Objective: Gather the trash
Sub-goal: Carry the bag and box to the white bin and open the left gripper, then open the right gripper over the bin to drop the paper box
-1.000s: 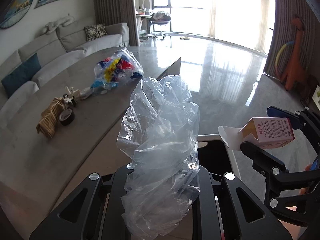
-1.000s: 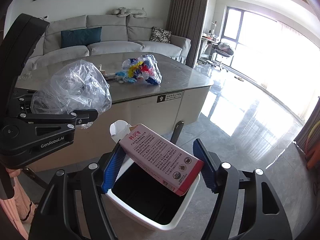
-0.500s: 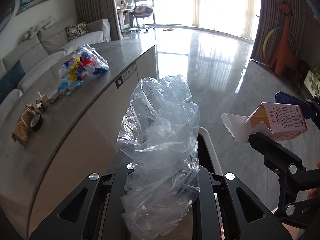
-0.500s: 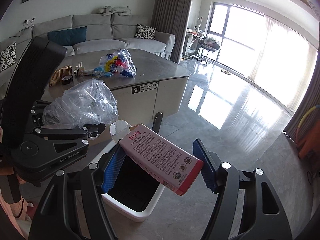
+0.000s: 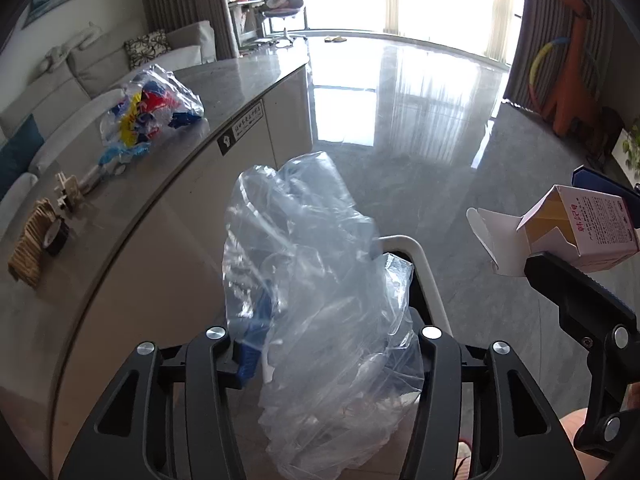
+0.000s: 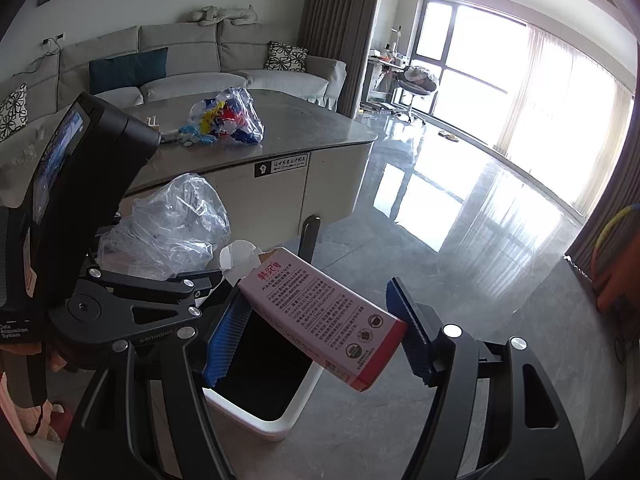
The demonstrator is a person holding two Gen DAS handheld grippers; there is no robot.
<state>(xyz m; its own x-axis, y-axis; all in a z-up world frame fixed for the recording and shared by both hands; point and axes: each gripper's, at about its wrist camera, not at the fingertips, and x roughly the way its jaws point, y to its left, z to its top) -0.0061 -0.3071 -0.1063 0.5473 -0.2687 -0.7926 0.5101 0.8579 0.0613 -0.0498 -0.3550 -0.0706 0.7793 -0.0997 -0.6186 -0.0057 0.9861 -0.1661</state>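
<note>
A crumpled clear plastic bag [image 5: 320, 320] sits between the fingers of my left gripper [image 5: 332, 344], whose jaws have spread apart; a blue pad [image 5: 256, 332] shows beside the bag. The bag hangs over the white bin [image 5: 416, 256]. It also shows in the right wrist view [image 6: 168, 228]. My right gripper [image 6: 316, 332] is shut on a pink and white carton [image 6: 324, 316], flap open, held over the bin's dark opening [image 6: 264, 352]. The carton also shows in the left wrist view [image 5: 576, 232].
A grey counter [image 5: 120, 208] stands to the left with a bag of coloured scraps [image 5: 152, 116], a tape roll [image 5: 56, 236] and a woven item [image 5: 28, 248]. A sofa [image 6: 200, 68] is behind. An orange giraffe toy [image 5: 568, 80] stands far right on the glossy floor.
The left gripper's jaws have opened wider around the plastic bag, baring a blue pad. Both grippers have moved further over the bin, away from the counter.
</note>
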